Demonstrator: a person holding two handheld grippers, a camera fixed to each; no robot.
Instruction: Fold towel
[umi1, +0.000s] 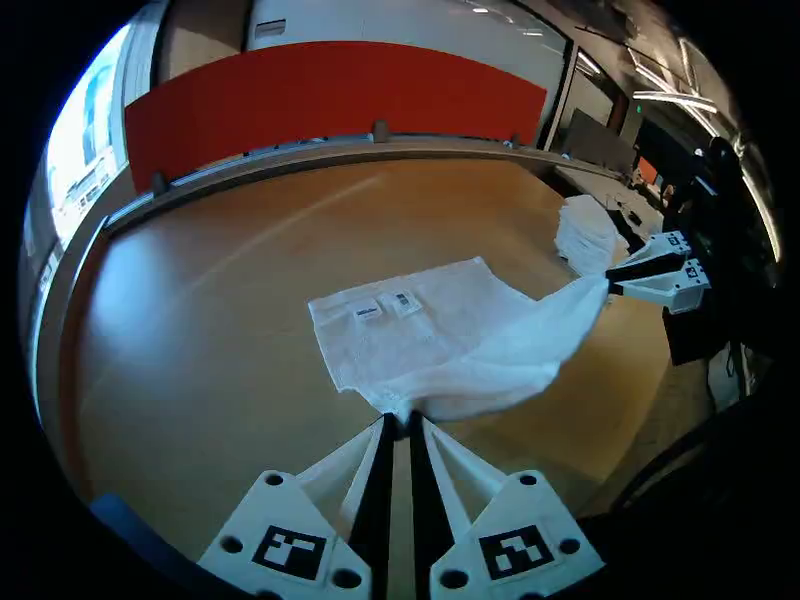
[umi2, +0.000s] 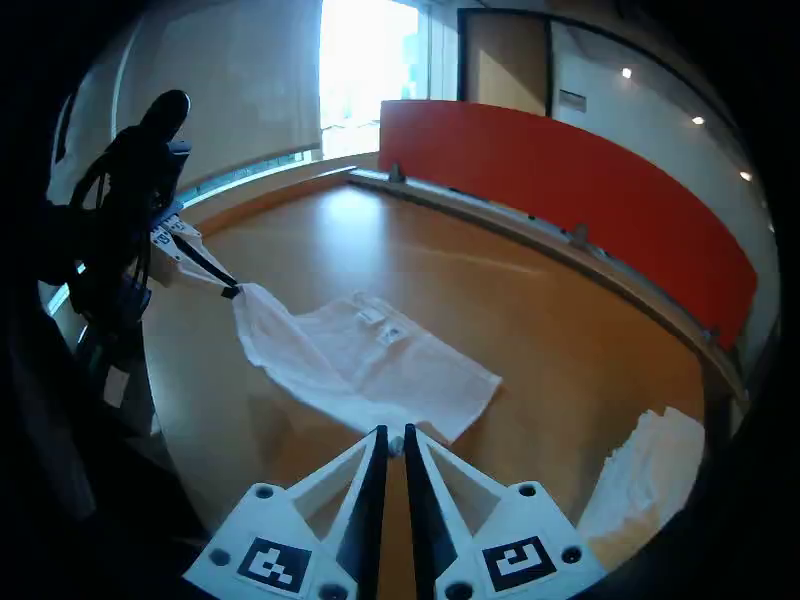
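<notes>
Clearly the first fold is under way: the towel (umi1: 440, 335) lies mostly flat in the middle of the table (umi1: 250, 250), tags up, with its near edge raised off the wood between the two claws. The left gripper (umi1: 403, 422) has its fingers pressed together on one near corner, and the right gripper (umi2: 394, 442) likewise pinches the other, so the lifted edge hangs between them in a slack curve. I judge the next move to be carrying that edge up and over to the far edge. That calls for both hands travelling together and level, keeping the cloth taut enough not to bunch. The corners must then be lined up with the far ones before release. A stack (umi1: 585, 230) of white cloths sits well off to the side.
</notes>
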